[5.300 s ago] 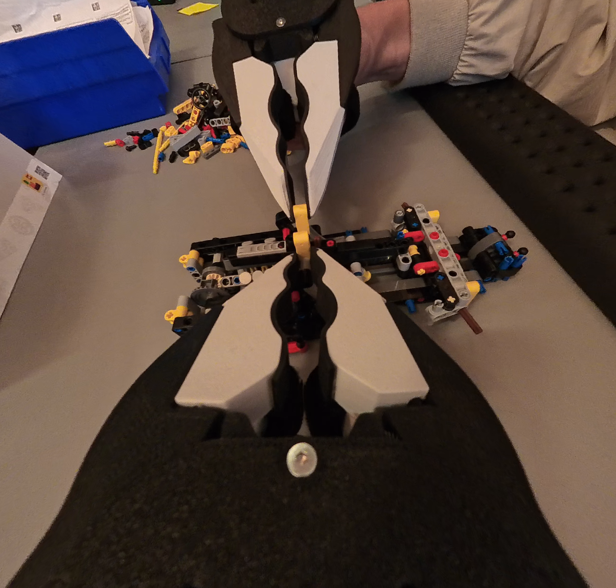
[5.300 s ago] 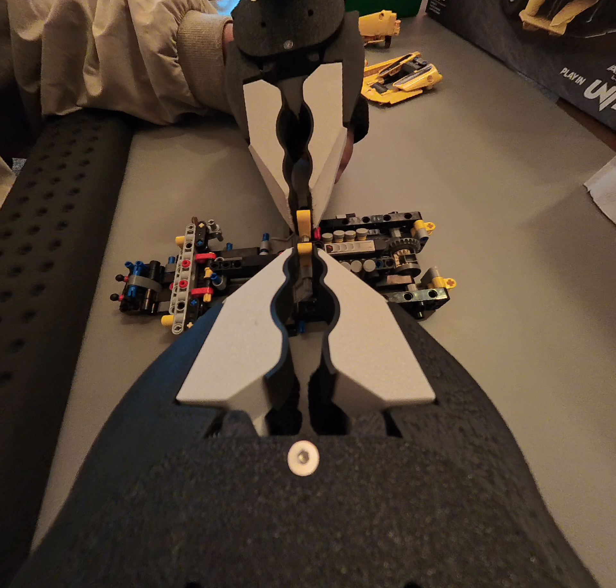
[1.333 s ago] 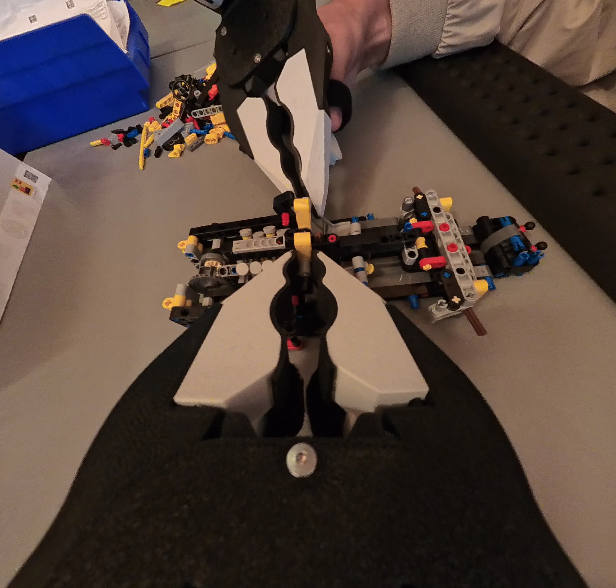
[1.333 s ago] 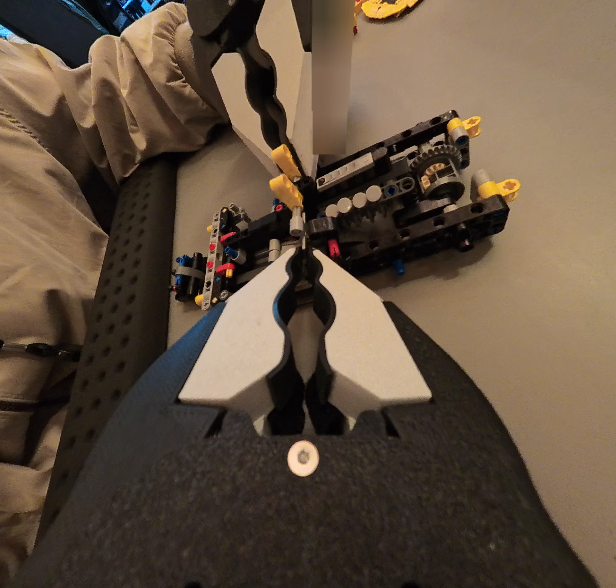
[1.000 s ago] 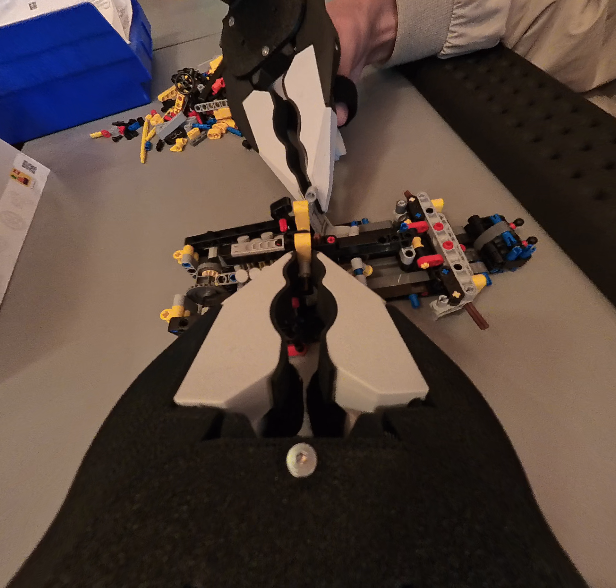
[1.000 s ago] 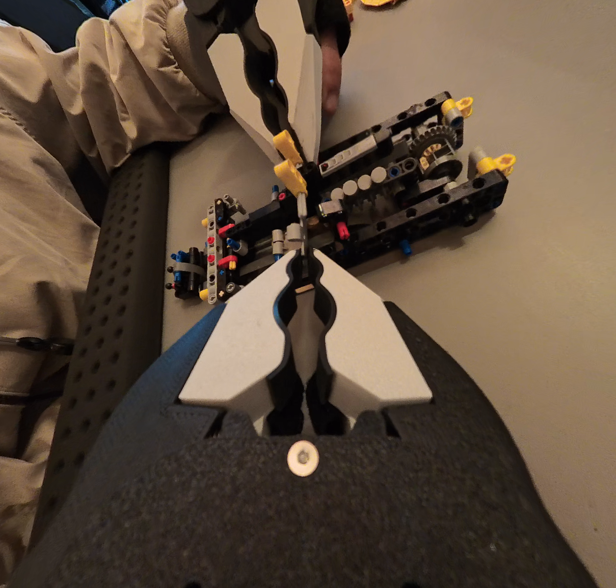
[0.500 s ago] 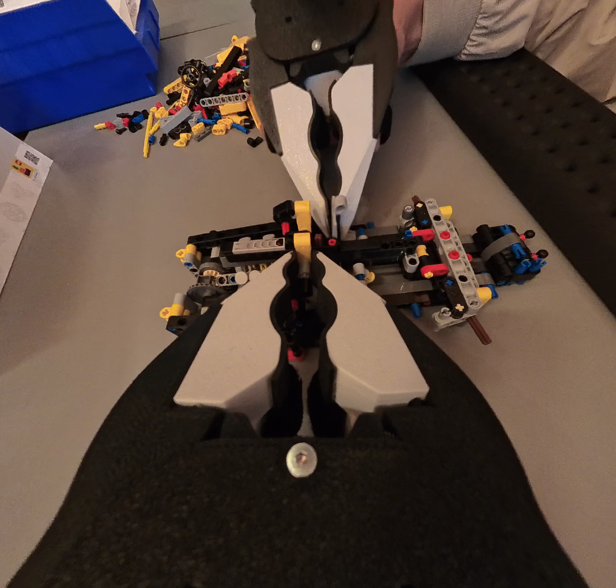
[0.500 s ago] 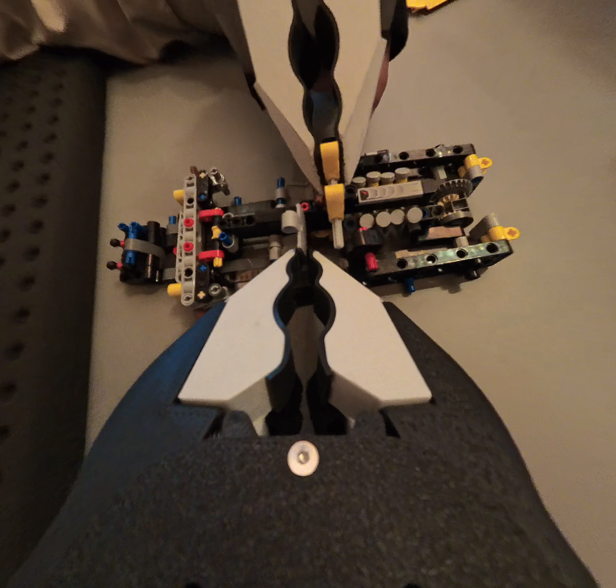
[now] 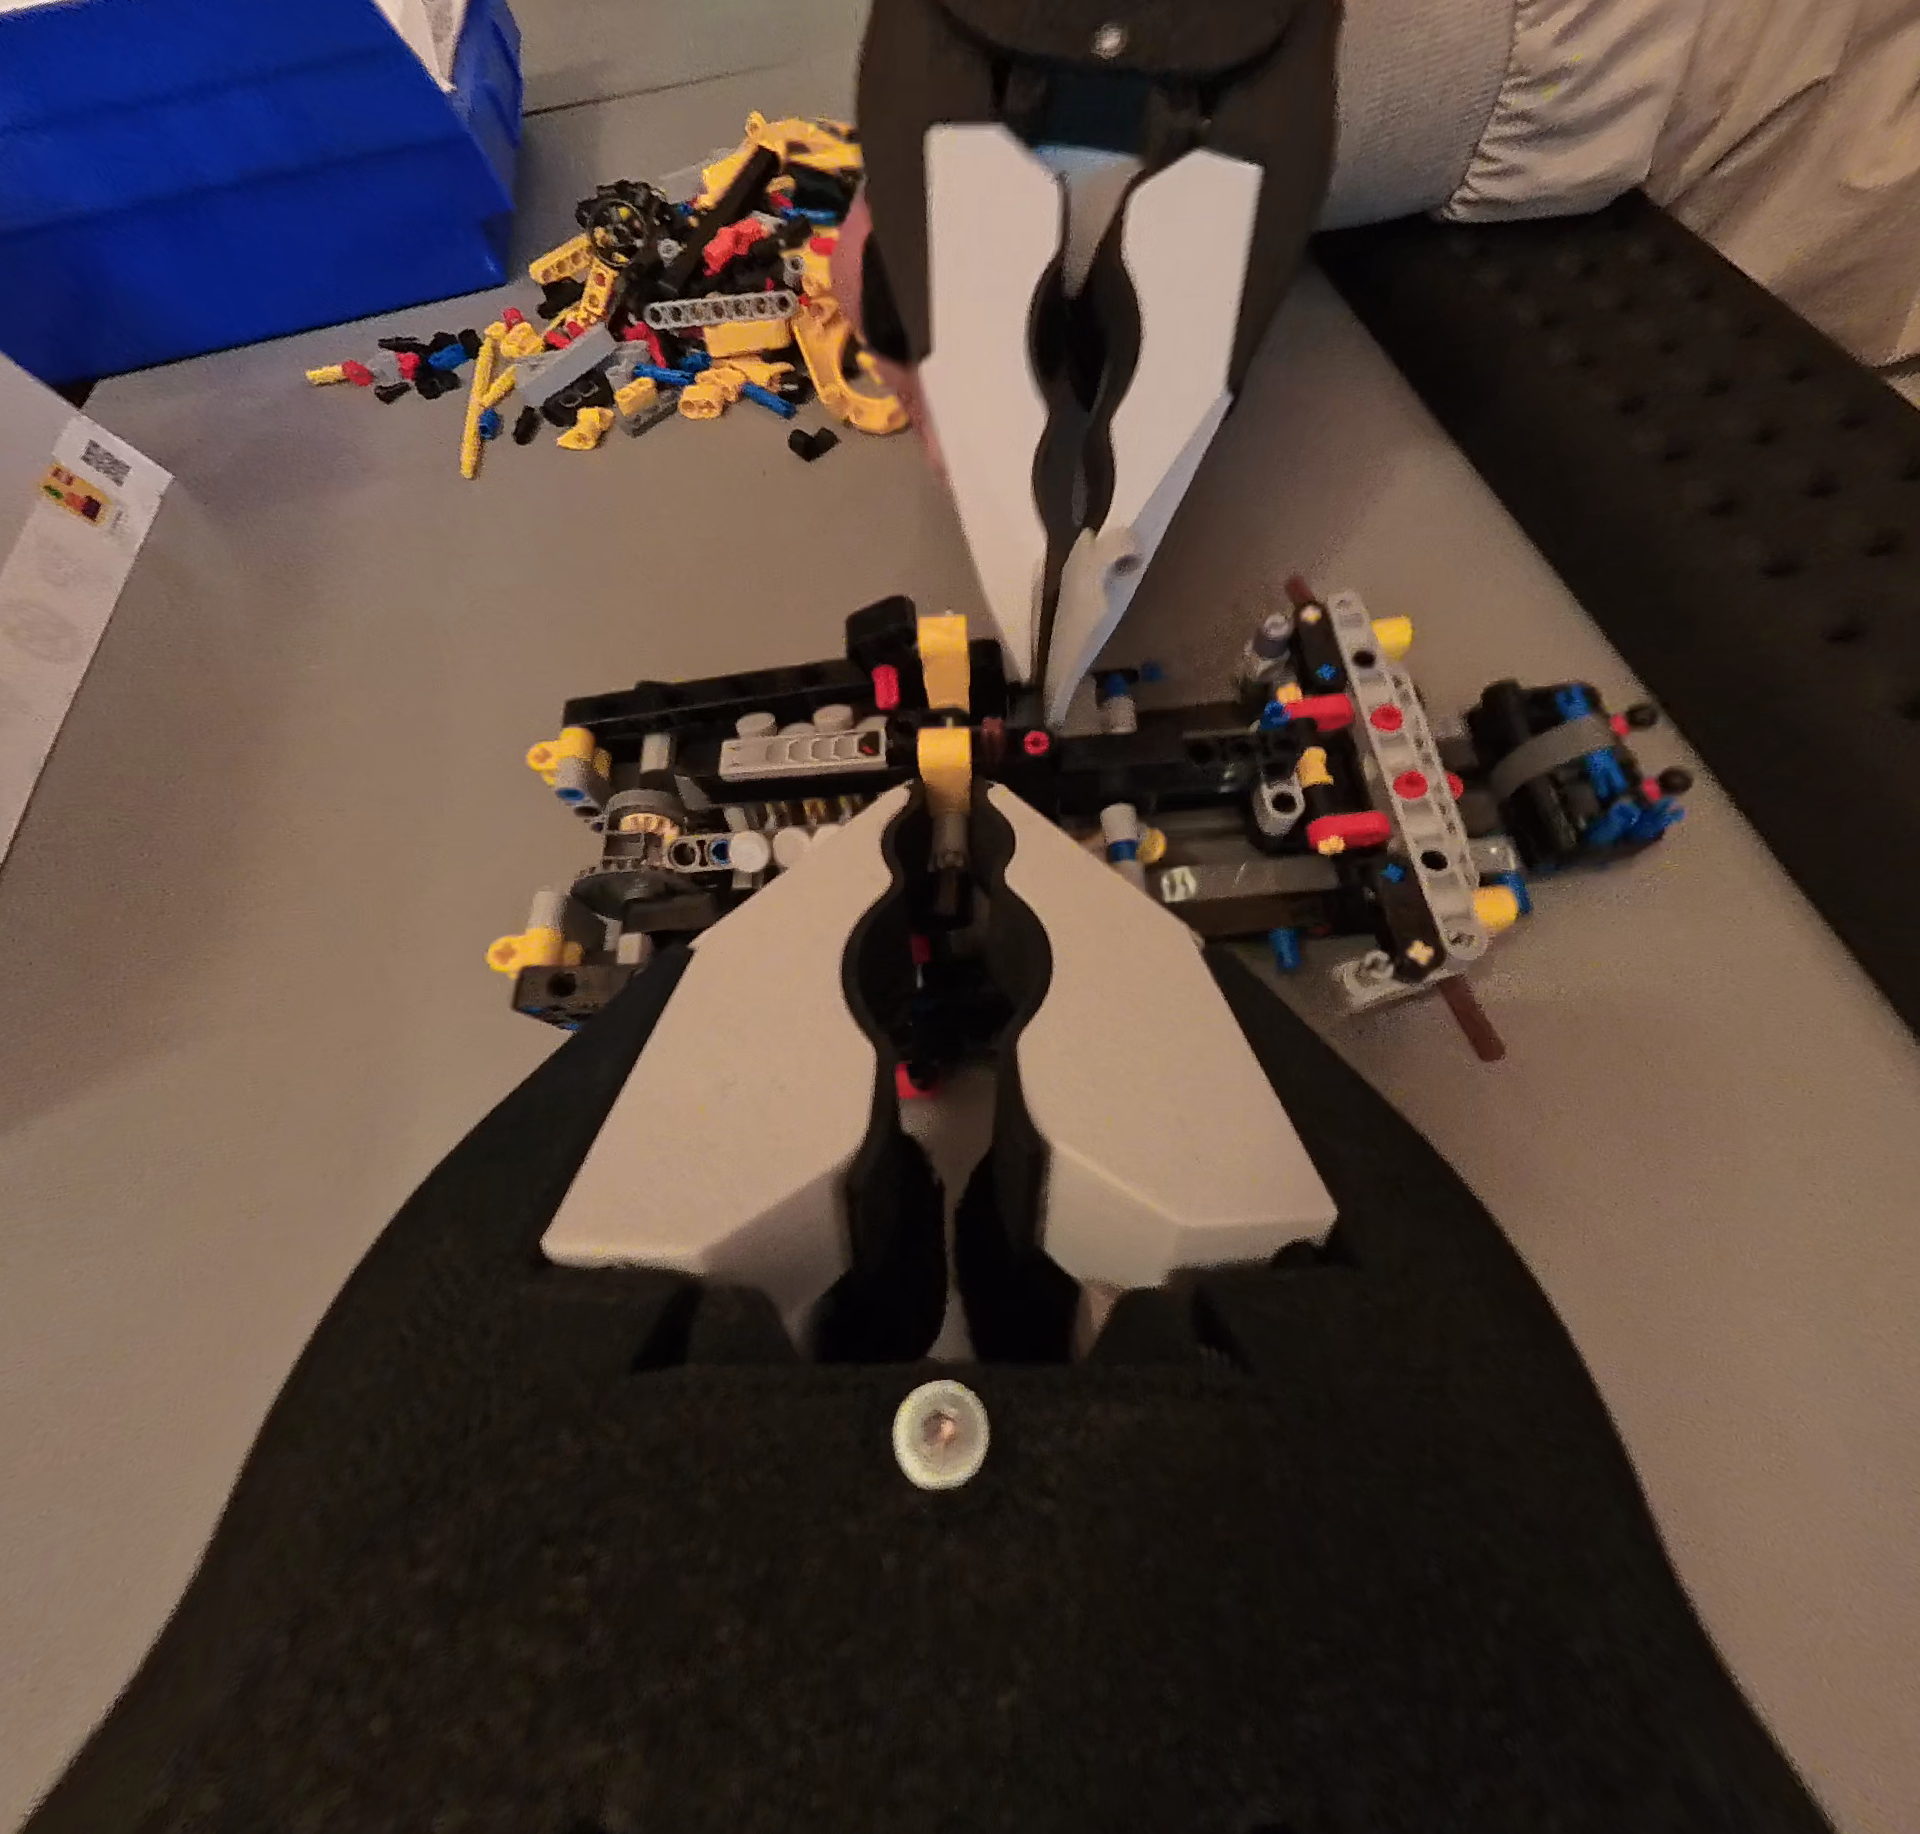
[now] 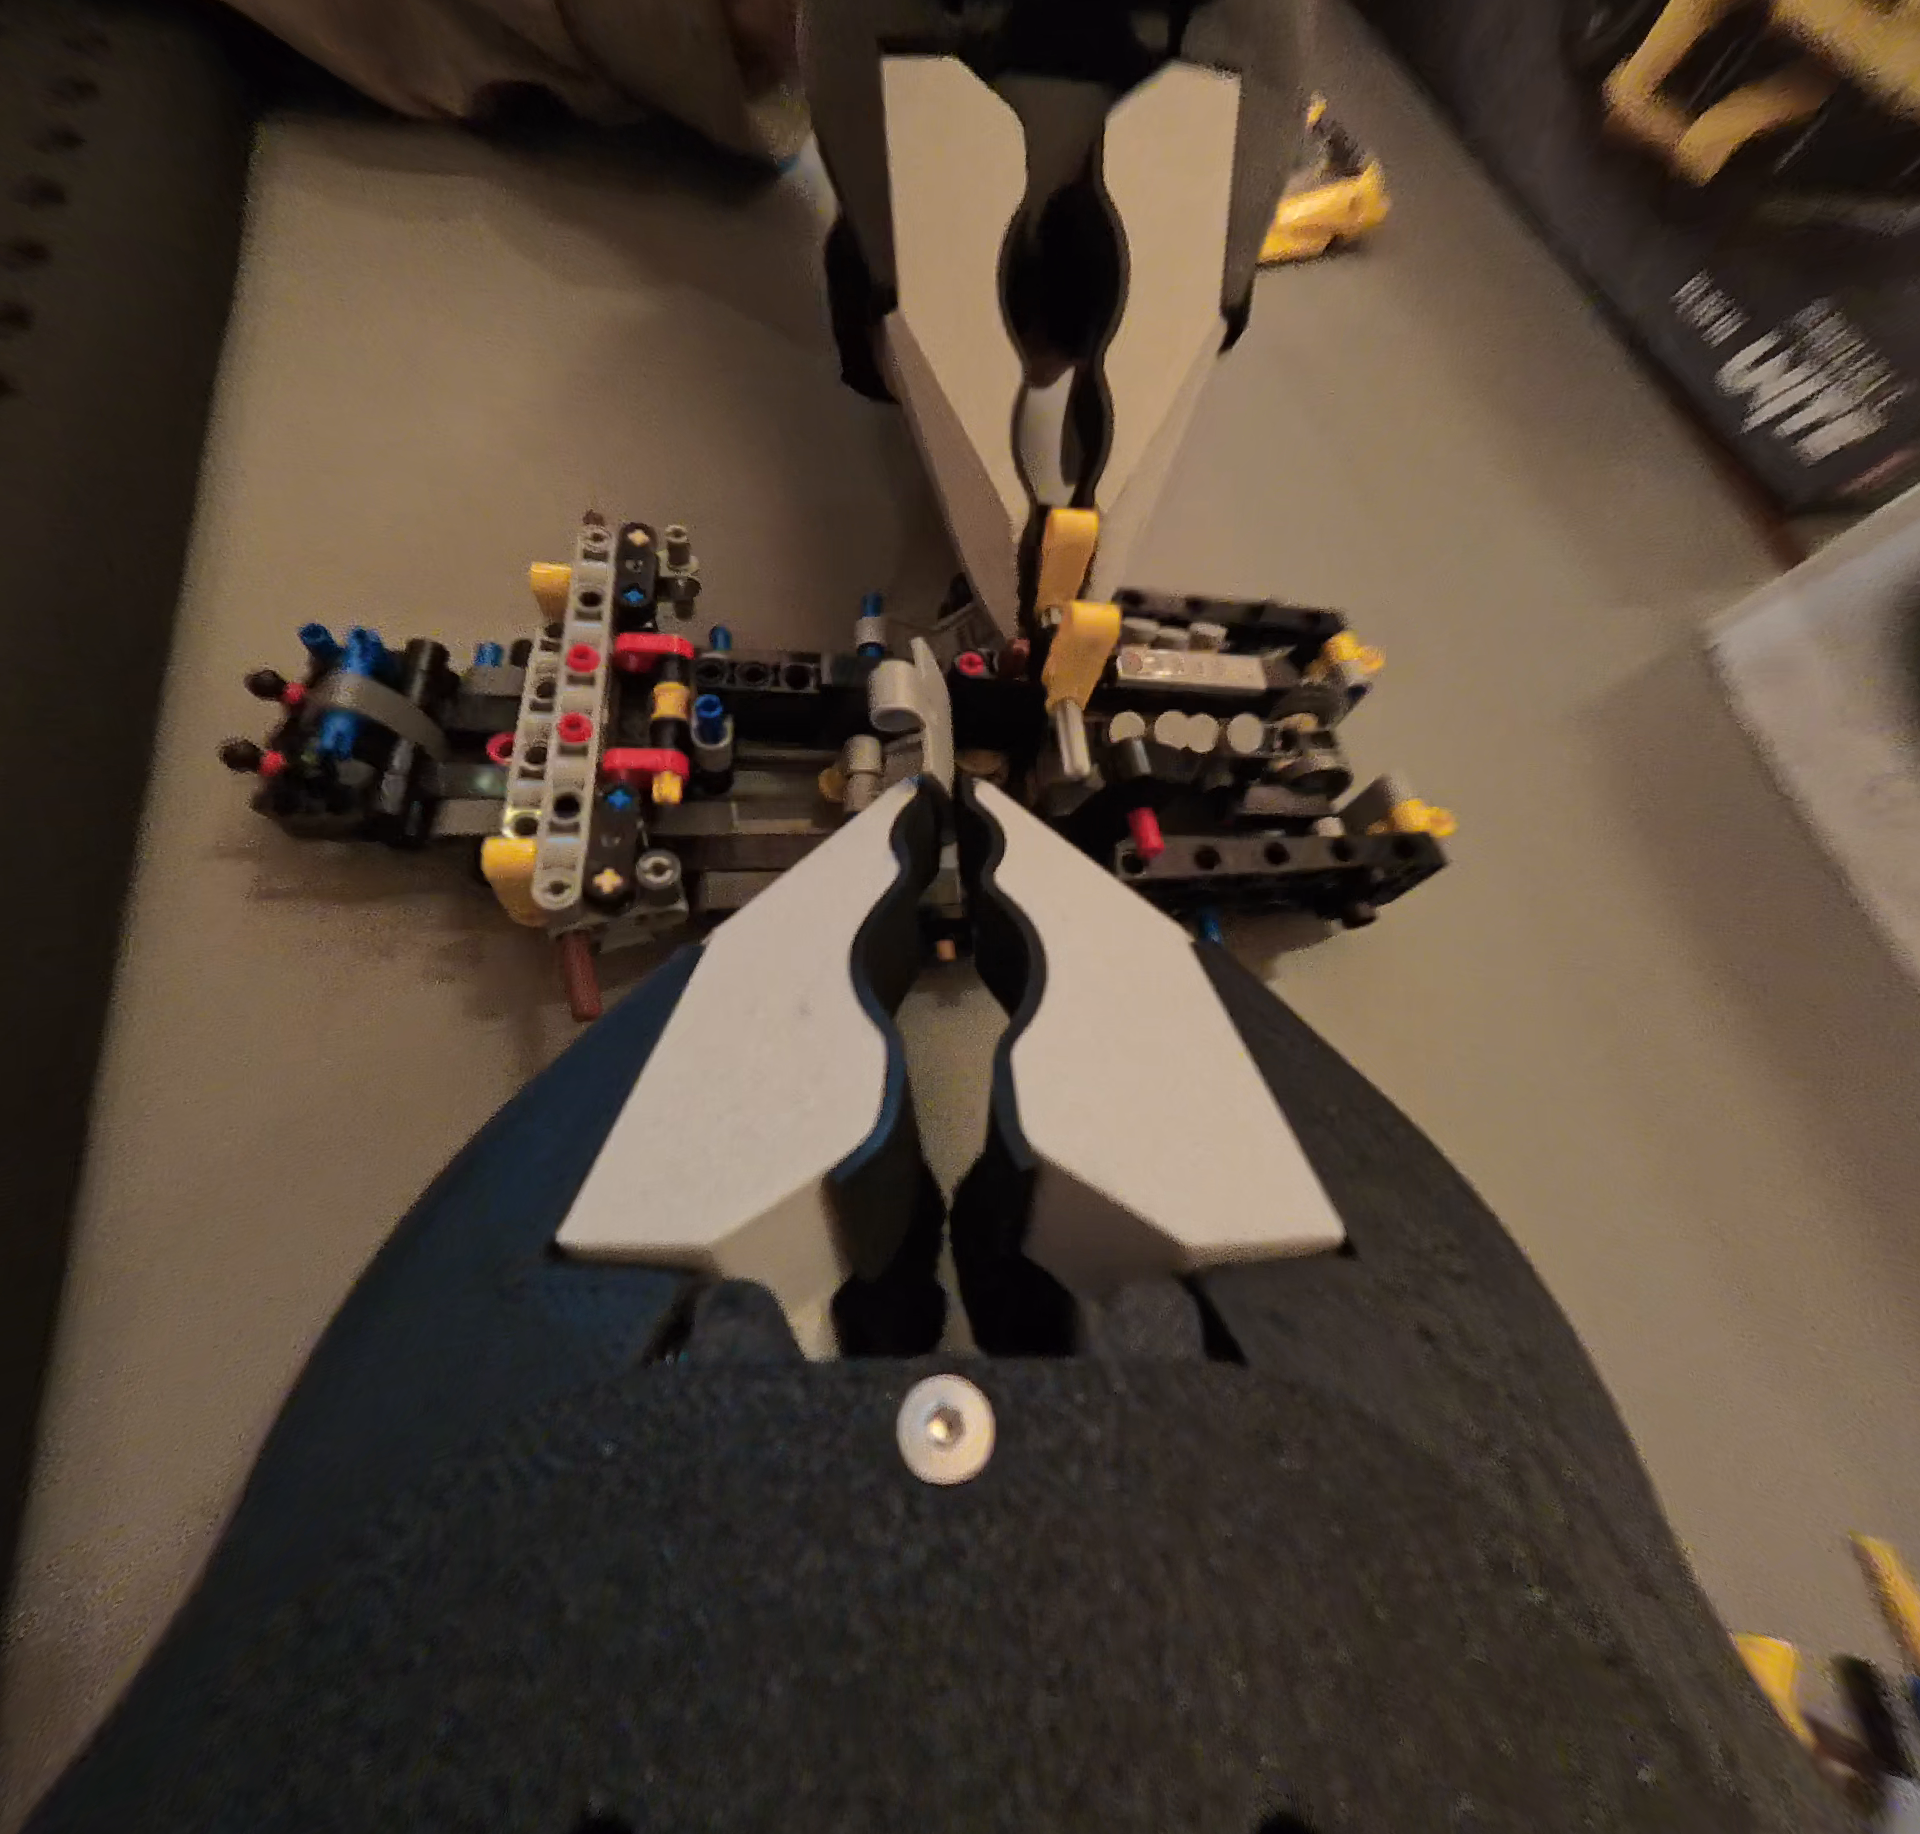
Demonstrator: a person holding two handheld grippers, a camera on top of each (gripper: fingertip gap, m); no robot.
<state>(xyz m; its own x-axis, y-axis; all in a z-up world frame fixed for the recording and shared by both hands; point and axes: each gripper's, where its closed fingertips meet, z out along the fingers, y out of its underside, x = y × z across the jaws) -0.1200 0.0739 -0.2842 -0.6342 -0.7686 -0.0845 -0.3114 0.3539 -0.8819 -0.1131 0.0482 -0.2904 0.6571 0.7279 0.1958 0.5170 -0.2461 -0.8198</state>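
Flanking the brick chassis (image 9: 1091, 776): loose bricks (image 9: 665, 330), blue bin (image 9: 229, 174).

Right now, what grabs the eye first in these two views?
The long brick-built chassis lying across the grey table, with both grippers meeting tip to tip over its middle. The left gripper is shut on a yellow connector piece; the right gripper pinches a small light grey piece just beside it. Behind, a pile of loose bricks lies in front of a blue bin.
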